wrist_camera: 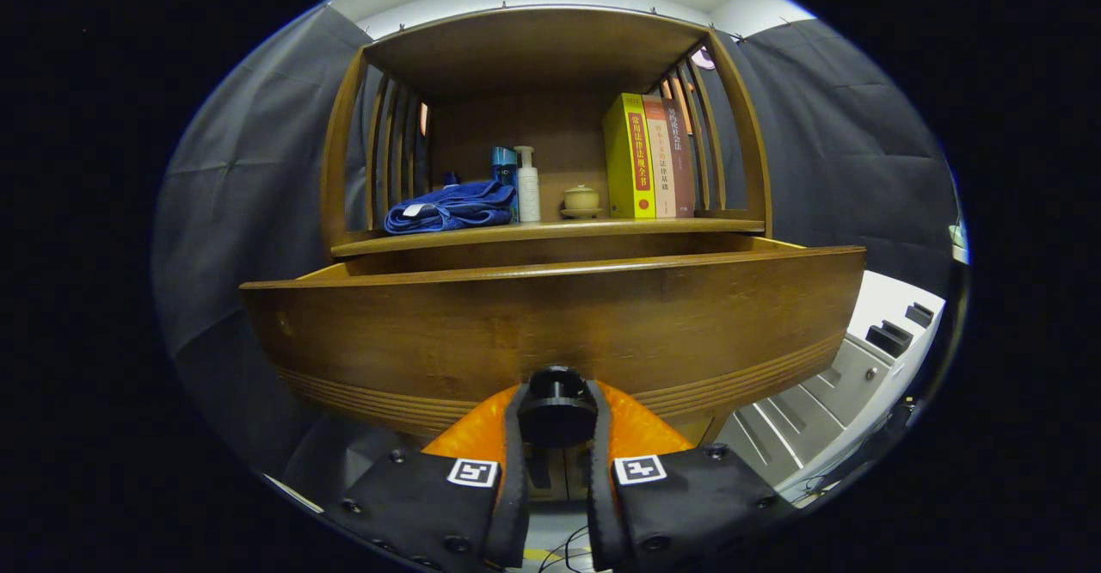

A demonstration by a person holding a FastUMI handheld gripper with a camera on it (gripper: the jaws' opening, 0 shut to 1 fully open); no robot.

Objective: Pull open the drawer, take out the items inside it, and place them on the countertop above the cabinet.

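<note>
The wooden cabinet's drawer (550, 323) stands pulled out toward me, its front panel wide across the view and its top rim showing a gap behind it. A round dark knob (556, 409) sits at the panel's lower middle. My gripper (556, 422) is shut on that knob, one finger pressing on each side. The drawer's inside is hidden below its front rim. Above it runs the countertop (550, 231) of the cabinet.
On the countertop lie a folded blue towel (452, 207), a white pump bottle (527, 186), a small lidded ceramic jar (581, 200) and three upright books (647, 158). A shelf roof with slatted sides covers it. A grey-white unit (869, 358) stands to the right.
</note>
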